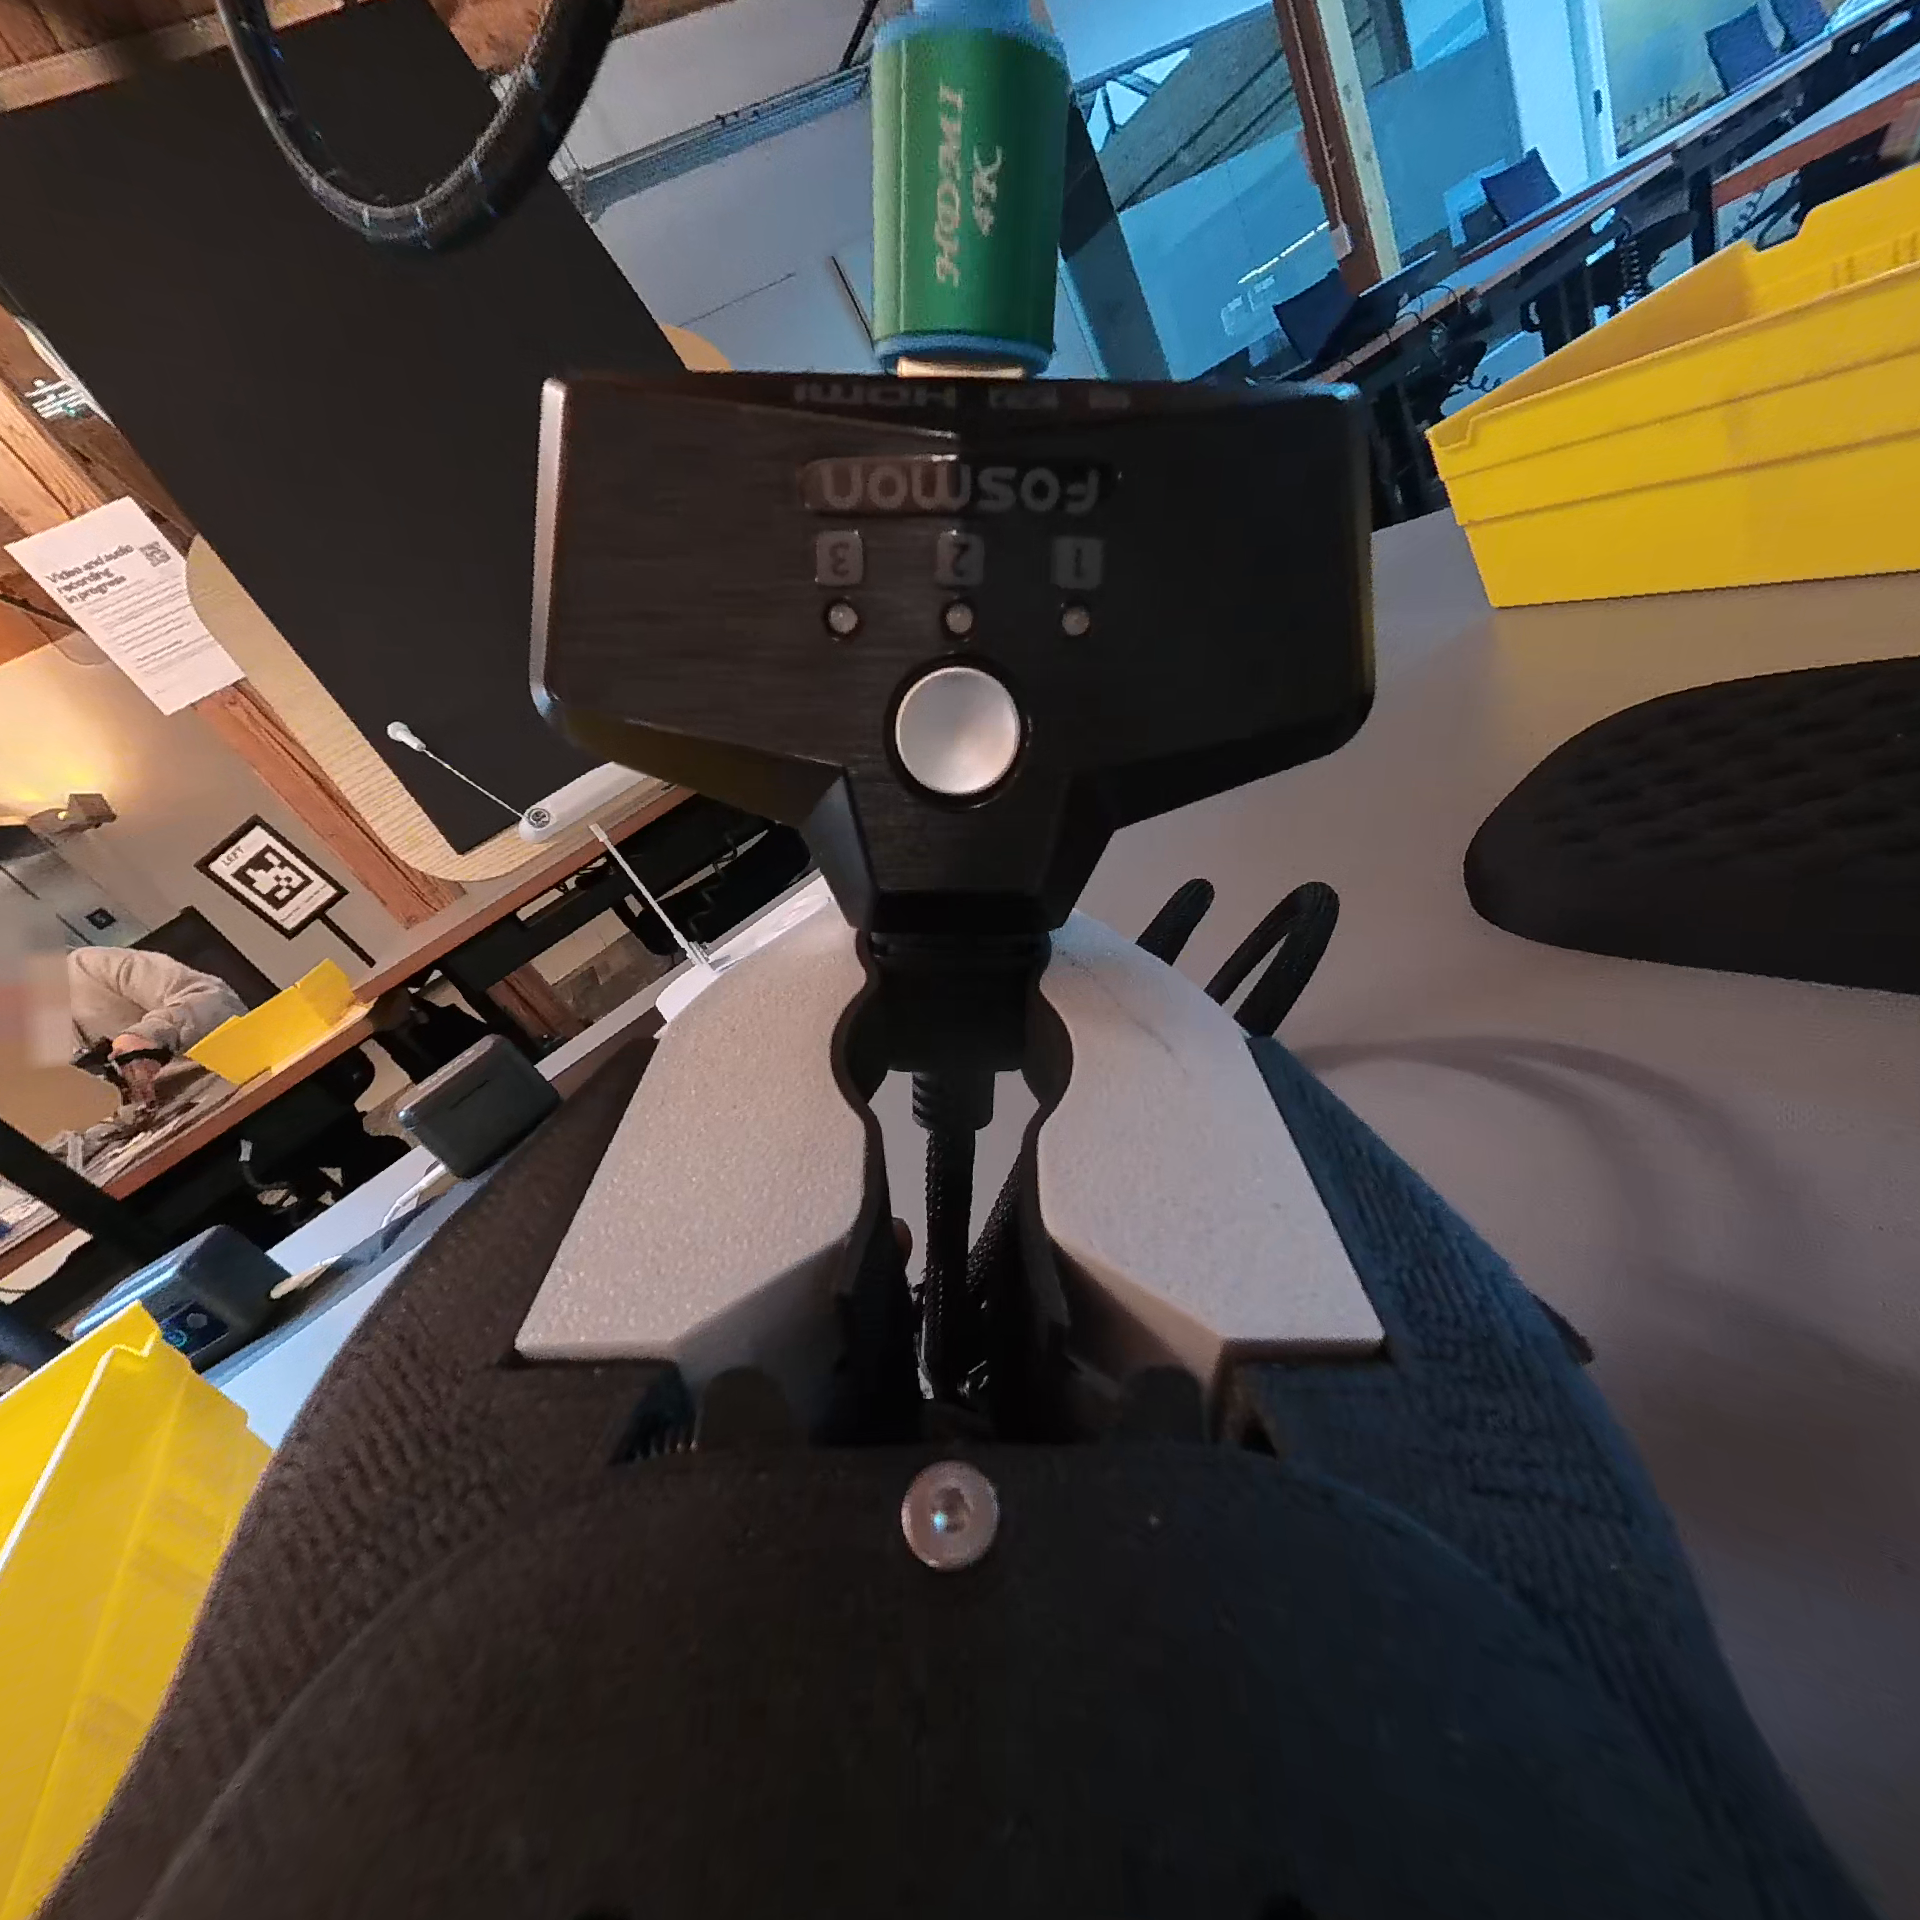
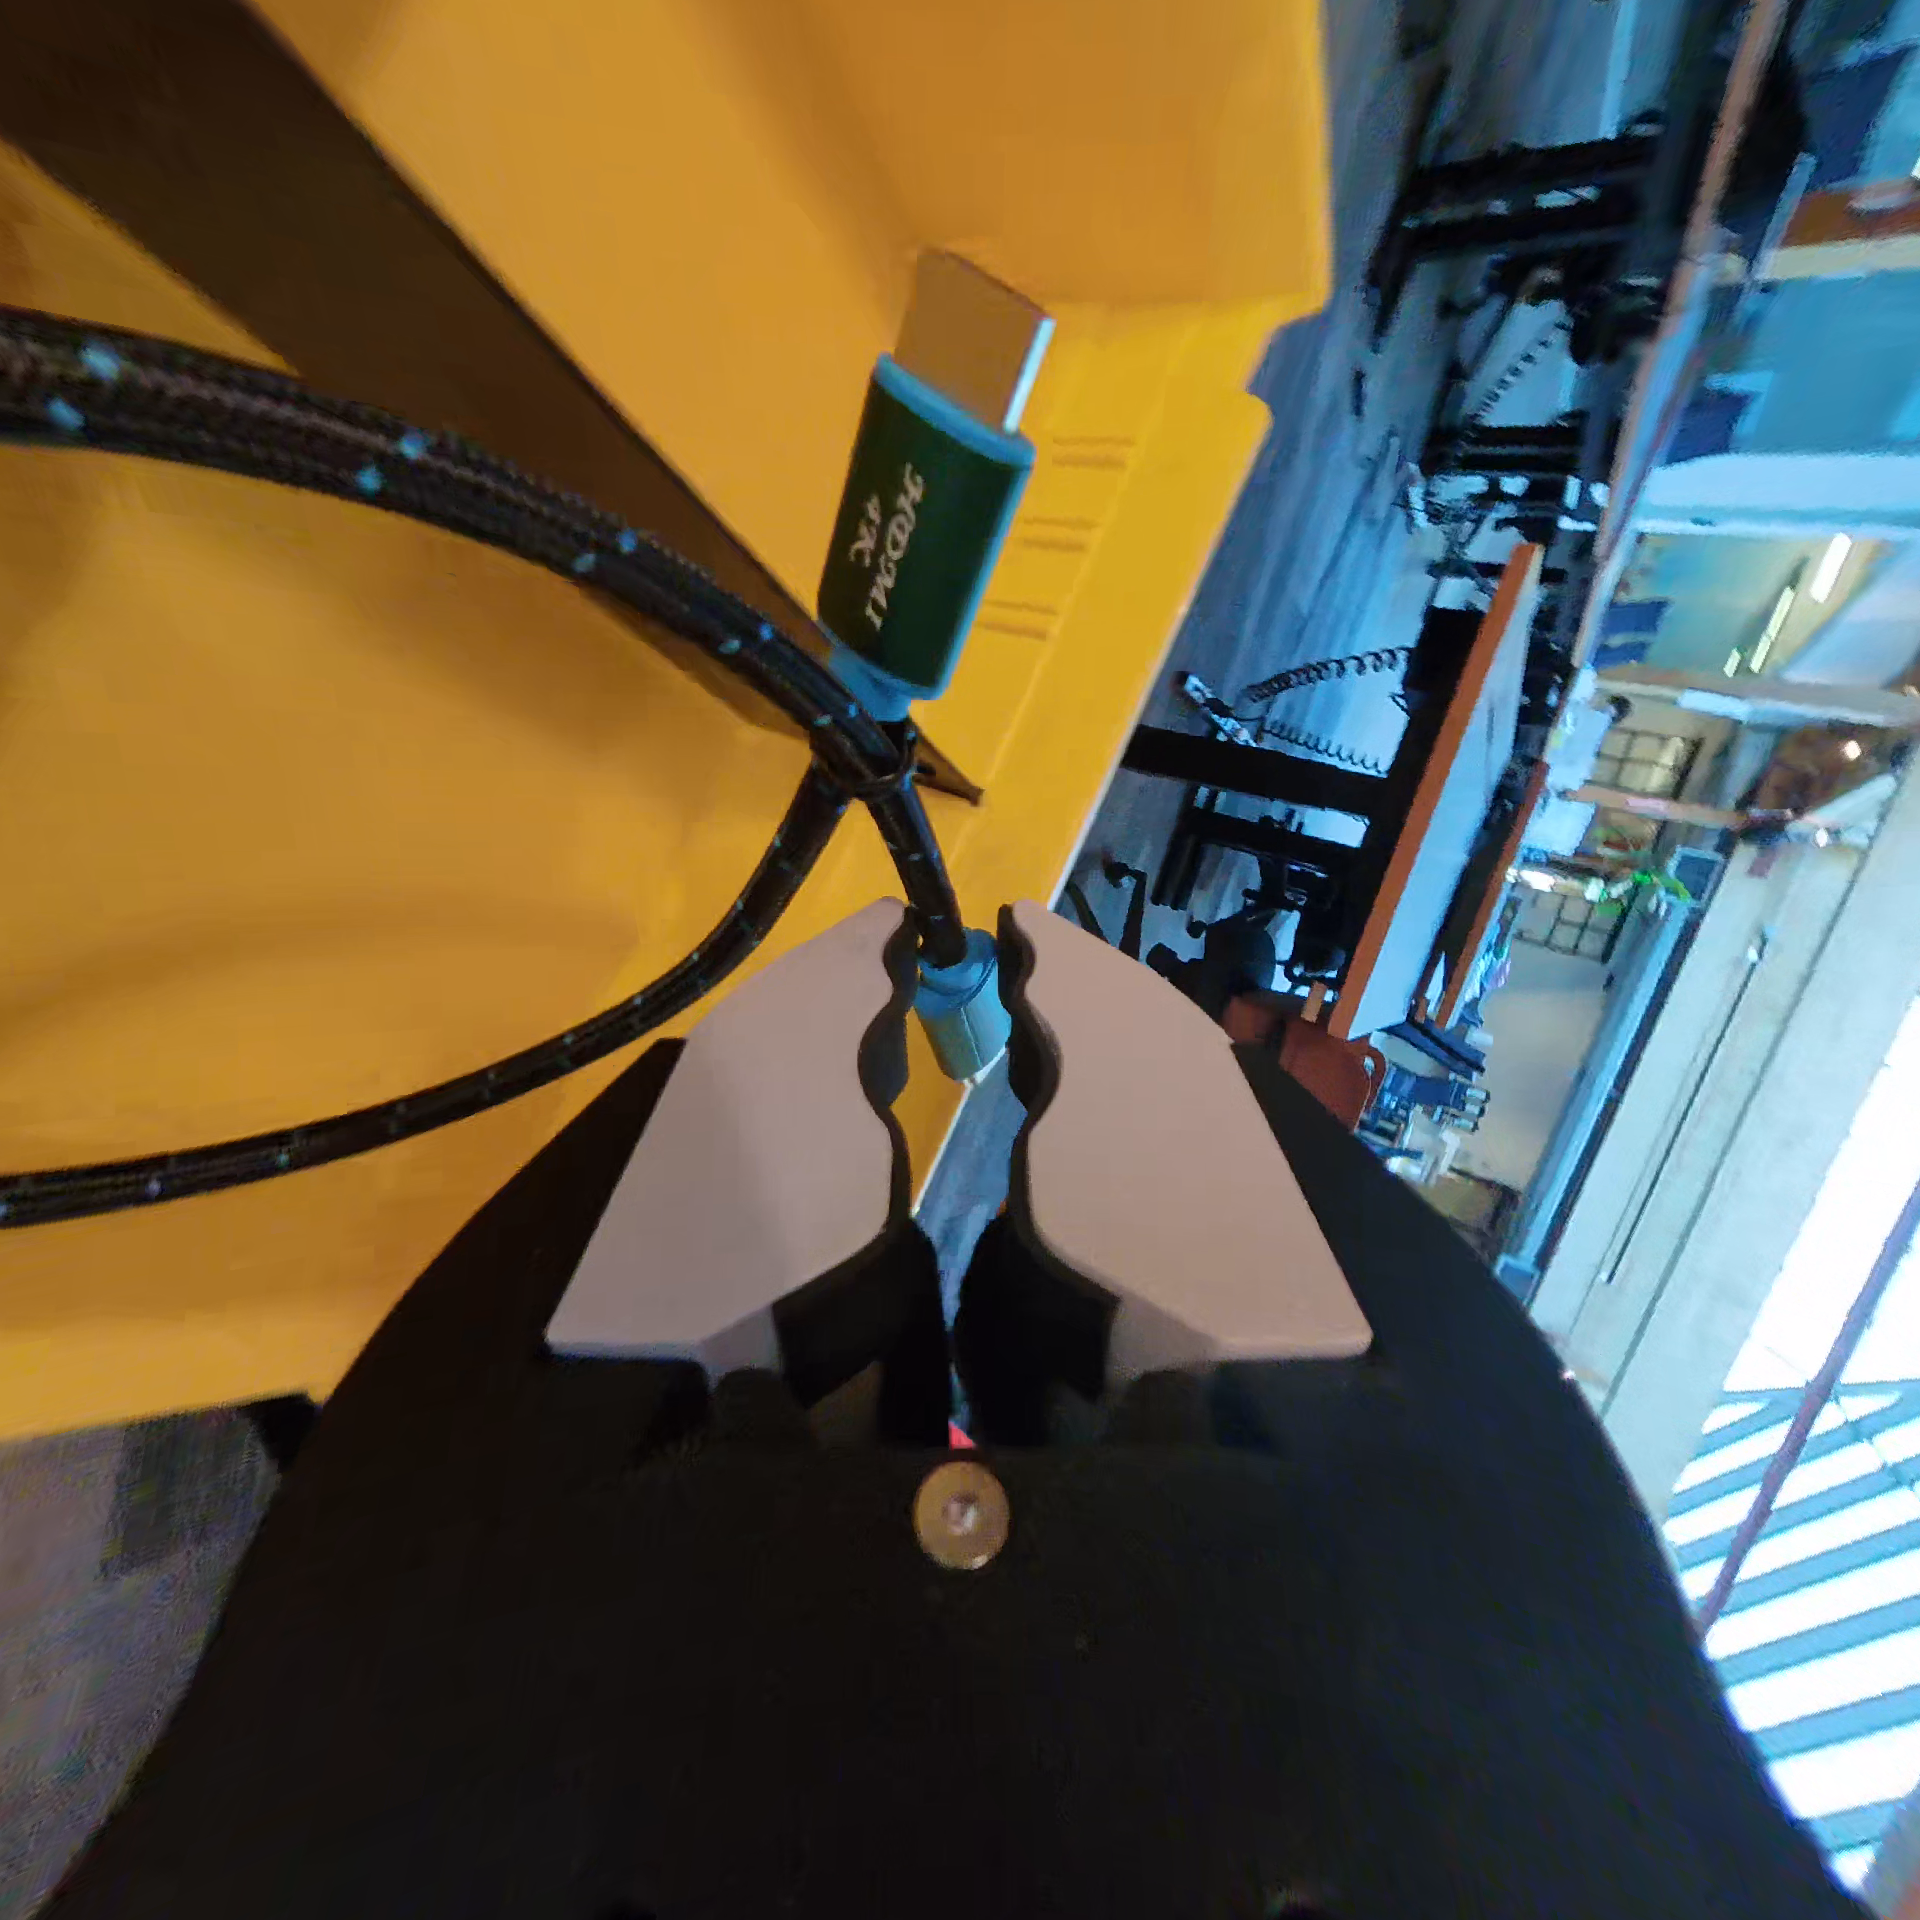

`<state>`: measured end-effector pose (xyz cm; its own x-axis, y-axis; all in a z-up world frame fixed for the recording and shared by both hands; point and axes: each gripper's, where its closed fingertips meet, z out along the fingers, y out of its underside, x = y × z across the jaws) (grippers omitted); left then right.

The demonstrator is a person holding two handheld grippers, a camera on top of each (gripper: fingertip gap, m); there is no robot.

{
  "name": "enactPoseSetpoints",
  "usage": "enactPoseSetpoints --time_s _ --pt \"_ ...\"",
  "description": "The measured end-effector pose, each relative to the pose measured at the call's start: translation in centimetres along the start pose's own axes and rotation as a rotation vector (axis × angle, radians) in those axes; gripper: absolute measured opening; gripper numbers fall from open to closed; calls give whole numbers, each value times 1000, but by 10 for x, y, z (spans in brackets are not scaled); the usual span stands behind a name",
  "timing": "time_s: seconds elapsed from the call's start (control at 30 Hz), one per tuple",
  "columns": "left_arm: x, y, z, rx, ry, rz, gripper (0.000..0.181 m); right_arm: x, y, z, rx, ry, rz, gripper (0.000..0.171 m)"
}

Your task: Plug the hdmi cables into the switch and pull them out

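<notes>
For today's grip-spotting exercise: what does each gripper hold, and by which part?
The left gripper holds the black switch by its cable neck. The right gripper holds an HDMI cable by the plug at its end.

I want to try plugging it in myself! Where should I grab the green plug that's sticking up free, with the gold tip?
Grab the green plug by its two wide flat sides, across the green sleeve, coming from behind near the braided cable. The sleeve is flat and long enough for a steady pinch, probably. Keep off the bare gold tip, since it must slide into the switch.
</notes>
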<state>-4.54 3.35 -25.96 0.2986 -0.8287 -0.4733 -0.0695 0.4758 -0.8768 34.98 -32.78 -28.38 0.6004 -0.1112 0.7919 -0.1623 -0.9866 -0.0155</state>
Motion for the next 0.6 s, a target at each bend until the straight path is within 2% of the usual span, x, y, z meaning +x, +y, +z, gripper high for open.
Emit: enactPoseSetpoints --time_s 0.1,0.27,0.6 --pt "0 1 0 -4 0 5 21 10 5 3 15 61 64 14" --pt "2 3 2 -23 0 33 21 -2 7 13 7 36 3 16" --pt "4 4 3 -34 -1 60 21 -1 2 22 38 81 51 18"
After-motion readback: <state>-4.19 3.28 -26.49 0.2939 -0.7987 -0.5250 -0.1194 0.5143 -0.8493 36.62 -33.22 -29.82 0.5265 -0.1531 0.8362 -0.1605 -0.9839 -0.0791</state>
